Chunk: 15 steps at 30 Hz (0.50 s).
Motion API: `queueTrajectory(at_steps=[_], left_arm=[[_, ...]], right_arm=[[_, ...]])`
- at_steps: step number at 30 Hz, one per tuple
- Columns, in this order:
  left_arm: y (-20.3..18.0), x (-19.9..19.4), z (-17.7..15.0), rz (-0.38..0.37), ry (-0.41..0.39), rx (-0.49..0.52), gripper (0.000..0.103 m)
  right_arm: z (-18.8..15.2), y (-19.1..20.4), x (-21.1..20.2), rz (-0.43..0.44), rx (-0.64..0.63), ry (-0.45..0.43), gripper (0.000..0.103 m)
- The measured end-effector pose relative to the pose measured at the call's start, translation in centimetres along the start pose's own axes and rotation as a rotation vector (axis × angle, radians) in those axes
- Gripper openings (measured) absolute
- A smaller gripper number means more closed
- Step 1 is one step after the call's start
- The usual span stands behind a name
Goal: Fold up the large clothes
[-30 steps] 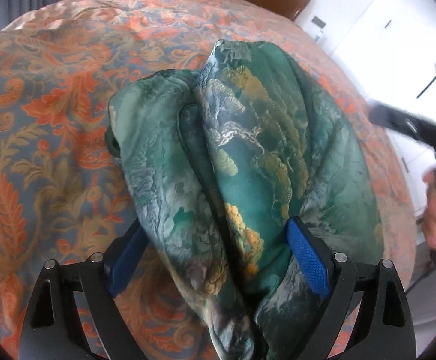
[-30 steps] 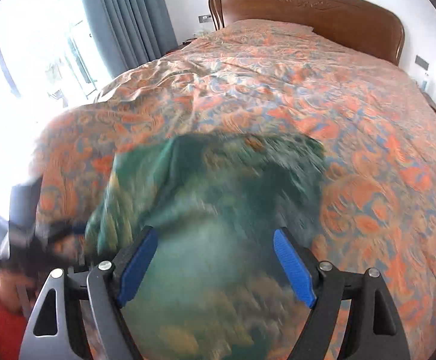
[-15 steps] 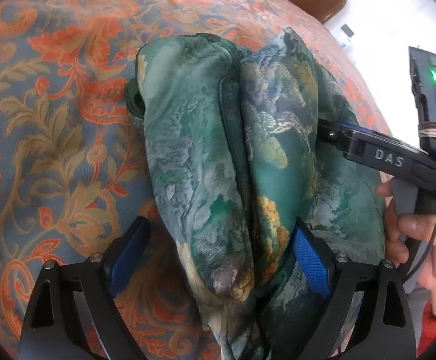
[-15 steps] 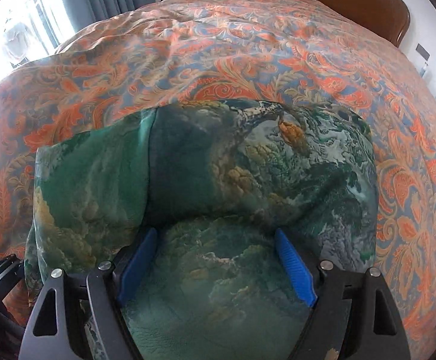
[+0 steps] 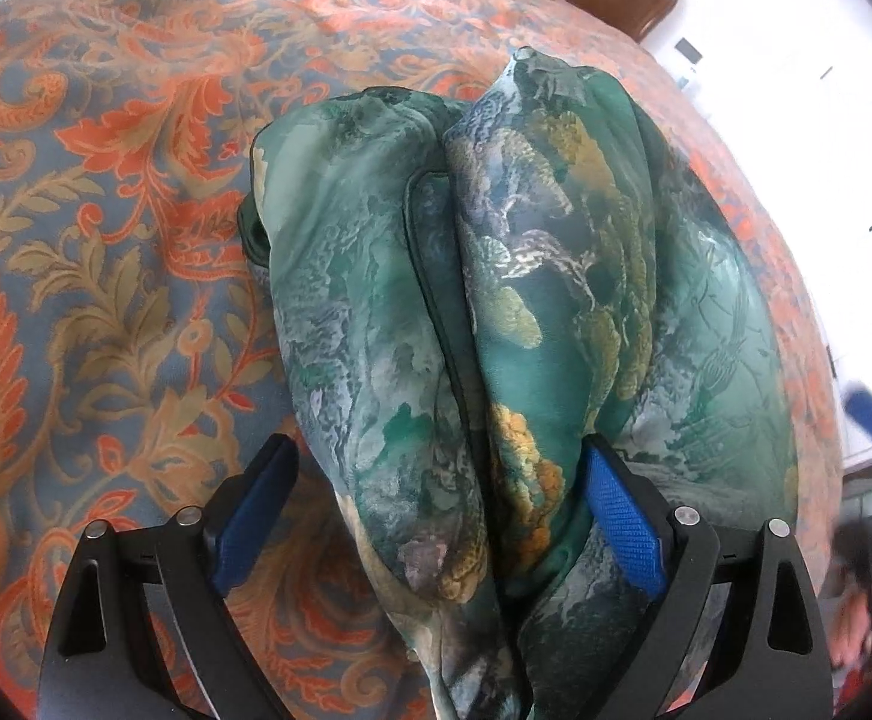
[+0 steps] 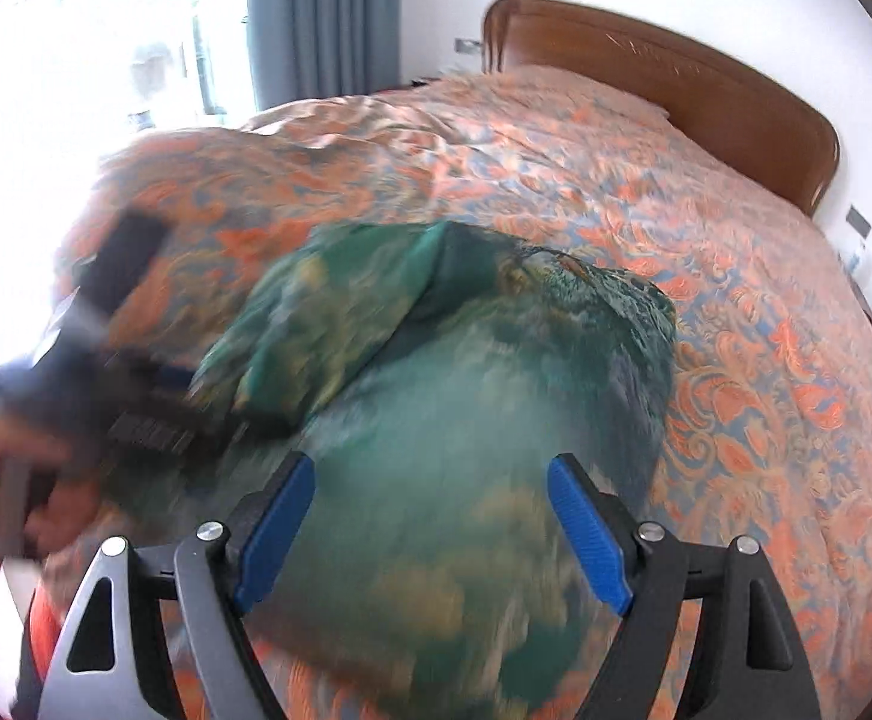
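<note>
Covering wooden-headboard bed (image 6: pixel 676 78): orange paisley bedspread (image 5: pixel 105 240) (rumpled).

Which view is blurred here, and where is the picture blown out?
Right wrist view: motion blur smears the green garment and the left claw; the window is blown out white. Left wrist view: sharp on the garment folds, overexposed white at upper right, fisheye bending the bedspread.

orange-and-blue paisley bedspread (image 6: pixel 736 276), brown wooden headboard (image 6: pixel 676 72), teal curtains (image 6: pixel 327 18) beside a bright window (image 6: pixel 75 60)
</note>
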<state>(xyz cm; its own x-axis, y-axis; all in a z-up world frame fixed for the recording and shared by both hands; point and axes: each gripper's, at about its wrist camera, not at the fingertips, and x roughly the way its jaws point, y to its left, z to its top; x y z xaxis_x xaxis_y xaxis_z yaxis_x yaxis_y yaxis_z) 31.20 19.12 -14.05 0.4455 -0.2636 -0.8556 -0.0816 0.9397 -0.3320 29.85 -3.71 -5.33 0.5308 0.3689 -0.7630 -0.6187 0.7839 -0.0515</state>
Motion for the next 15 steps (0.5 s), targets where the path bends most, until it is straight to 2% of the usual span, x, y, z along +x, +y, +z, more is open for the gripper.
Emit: queueTrajectory(at_steps=[2,5,10,15], left_arm=[[0.1,0.1,0.0,0.000,0.002,-0.003,0.095],[-0.2,0.4,0.2,0.004,0.006,-0.009,0.096],[-0.4,1.1,0.2,0.022,0.002,-0.001,0.096],[-0.7,1.6,0.3,0.040,-0.001,0.009,0.097]], right_arm=[[-1.7,0.3,-2.0,0.026,0.024,-0.026,0.083],[-3.6,0.6,-2.8,0.063,0.074,-0.037,0.083],[-5.8,1.0,1.3,0.061,0.134,0.066,0.083],[-6.4,2.2,2.7,0.001,0.108,0.063,0.083]])
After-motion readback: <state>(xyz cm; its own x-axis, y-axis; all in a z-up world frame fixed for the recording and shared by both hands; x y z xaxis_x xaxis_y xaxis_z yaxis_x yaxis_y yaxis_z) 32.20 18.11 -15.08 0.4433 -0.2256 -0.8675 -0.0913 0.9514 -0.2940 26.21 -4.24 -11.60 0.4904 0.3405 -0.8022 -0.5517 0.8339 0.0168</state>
